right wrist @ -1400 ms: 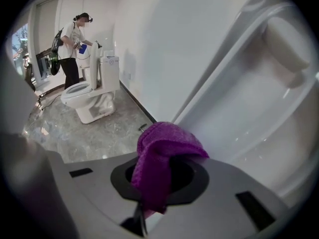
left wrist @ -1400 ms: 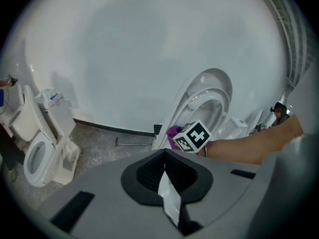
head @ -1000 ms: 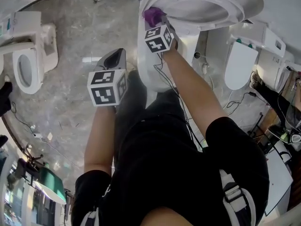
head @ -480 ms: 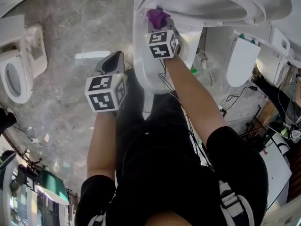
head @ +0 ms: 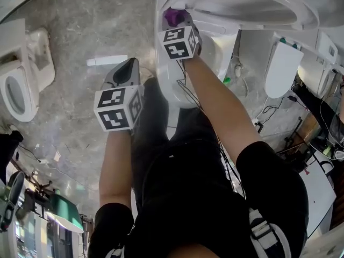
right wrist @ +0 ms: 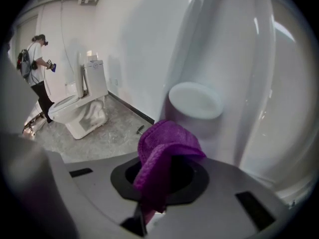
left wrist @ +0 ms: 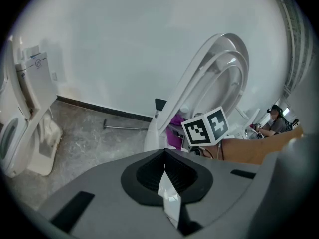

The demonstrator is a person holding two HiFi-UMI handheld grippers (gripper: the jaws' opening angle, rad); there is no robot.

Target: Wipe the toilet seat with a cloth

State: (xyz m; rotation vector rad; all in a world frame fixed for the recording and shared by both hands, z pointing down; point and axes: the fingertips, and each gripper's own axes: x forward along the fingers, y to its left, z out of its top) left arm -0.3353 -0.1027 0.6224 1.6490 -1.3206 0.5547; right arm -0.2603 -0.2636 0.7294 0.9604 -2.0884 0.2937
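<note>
Right now the purple cloth (right wrist: 165,151) is pinched in the right gripper (right wrist: 152,198). Its jaws are squeezed on the low end of the cloth, and the rest flops over the top in a soft lump. The cloth is at the far side of the scene, up against the left edge of the toilet seat (head: 252,15). The seat stands lifted up, not lying flat. In the right gripper view a round white bump (right wrist: 195,99) on the white part sits just past the cloth. I cannot tell if the cloth touches the seat yet.

I think the job here is to rub along the seat. To do it well, push the fat part of the cloth on the seat, not the hard jaws. Slide slow and follow the curve of the ring. Hold the pinch tight so the cloth does not slip out. Do not push too hard, since a lifted seat may swing or drop.

Below the seat is the white bowl (head: 174,79). The left gripper (left wrist: 168,195) is nearer and off to the left, over the grey floor (head: 75,112). Its jaws are pressed together with nothing in them. It is best kept out of the way. Another toilet (head: 19,85) stands far off at the left.
</note>
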